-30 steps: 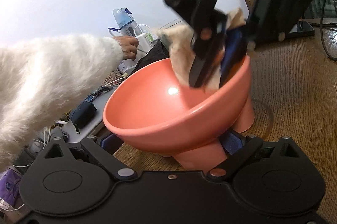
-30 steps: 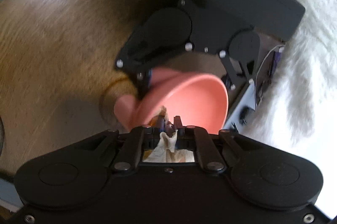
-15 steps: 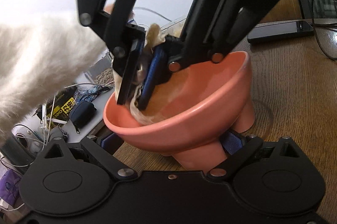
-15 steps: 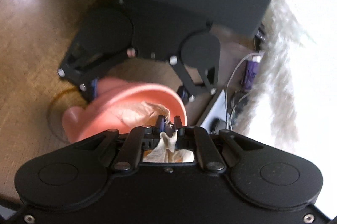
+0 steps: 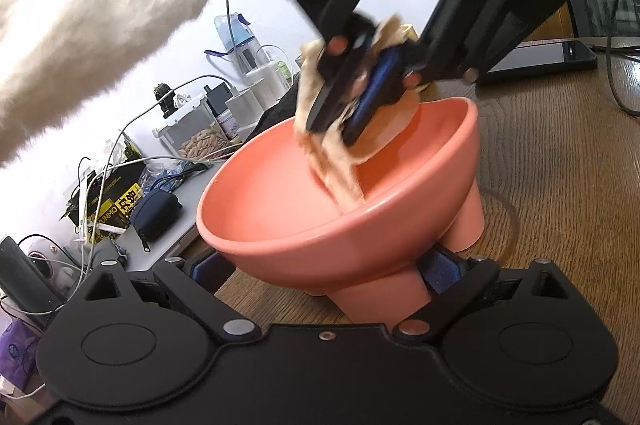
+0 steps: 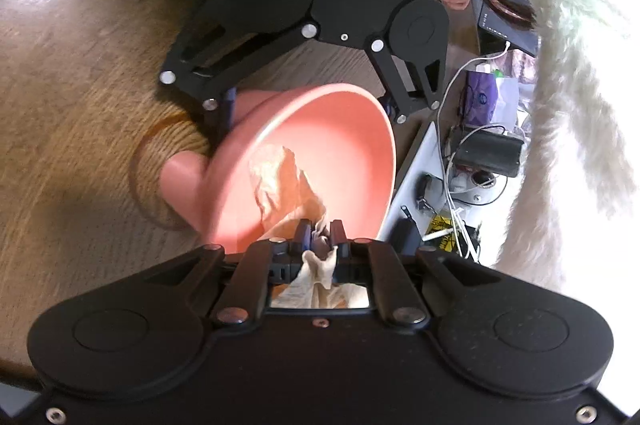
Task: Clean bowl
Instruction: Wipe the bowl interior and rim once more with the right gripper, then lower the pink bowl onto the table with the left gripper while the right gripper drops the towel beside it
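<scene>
The bowl's (image 5: 280, 225) foot hides the left gripper's (image 5: 324, 275) pads. At 2 o'clock, the phone (image 5: 540, 59) sits half behind the right gripper (image 5: 340, 133). The sleeve (image 5: 80, 37) is blurred and cut off at 9 o'clock.

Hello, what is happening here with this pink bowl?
A person is wiping a bowl with two hand-held tongs. The left tongs are shut on the base of the pink bowl, tilting it on the wooden table. The right tongs are shut on a beige cloth, whose loose end hangs inside the bowl.
</scene>
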A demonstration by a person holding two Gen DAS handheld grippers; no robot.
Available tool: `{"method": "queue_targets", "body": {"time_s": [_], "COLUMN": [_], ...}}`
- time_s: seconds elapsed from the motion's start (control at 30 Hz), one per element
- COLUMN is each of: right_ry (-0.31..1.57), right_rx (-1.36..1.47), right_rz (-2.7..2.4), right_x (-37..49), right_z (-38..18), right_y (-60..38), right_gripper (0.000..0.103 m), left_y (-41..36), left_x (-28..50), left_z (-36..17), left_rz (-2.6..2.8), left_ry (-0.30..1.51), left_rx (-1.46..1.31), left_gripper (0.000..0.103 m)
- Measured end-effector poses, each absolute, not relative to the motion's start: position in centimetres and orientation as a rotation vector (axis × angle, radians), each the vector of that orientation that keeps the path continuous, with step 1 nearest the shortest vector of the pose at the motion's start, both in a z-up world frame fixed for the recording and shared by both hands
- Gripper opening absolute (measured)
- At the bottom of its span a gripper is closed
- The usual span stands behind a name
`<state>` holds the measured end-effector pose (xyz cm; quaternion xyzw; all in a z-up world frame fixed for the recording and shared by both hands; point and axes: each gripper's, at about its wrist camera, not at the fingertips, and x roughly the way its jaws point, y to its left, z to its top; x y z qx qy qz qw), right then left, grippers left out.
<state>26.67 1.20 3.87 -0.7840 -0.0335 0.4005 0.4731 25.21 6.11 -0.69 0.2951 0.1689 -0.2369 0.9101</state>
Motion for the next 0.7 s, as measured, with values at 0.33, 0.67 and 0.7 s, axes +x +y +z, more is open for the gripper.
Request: {"method": "queue_targets", "body": {"time_s": [0.33, 0.67, 0.7], "right_ry": [0.11, 0.404, 0.406], "right_rx": [-1.184, -0.343, -0.283], "right_rz": [0.84, 0.695, 0.687], "right_x": [24.0, 23.7, 24.8], "right_z": [7.6, 8.1, 7.7], "right_y": [-2.3, -6.8, -7.0], "right_gripper": [0.009, 0.01, 0.01], "left_y": [7.2, 7.7, 7.7], "left_x": [29.1, 30.9, 31.0], "left_z": [-1.1, -1.3, -1.3], "left_rz": [-0.494, -0.491, -0.492], "left_ry": [0.362, 0.36, 0.36], "left_rx": [0.594, 0.597, 0.596], "left_gripper": [0.097, 0.097, 0.097]}}
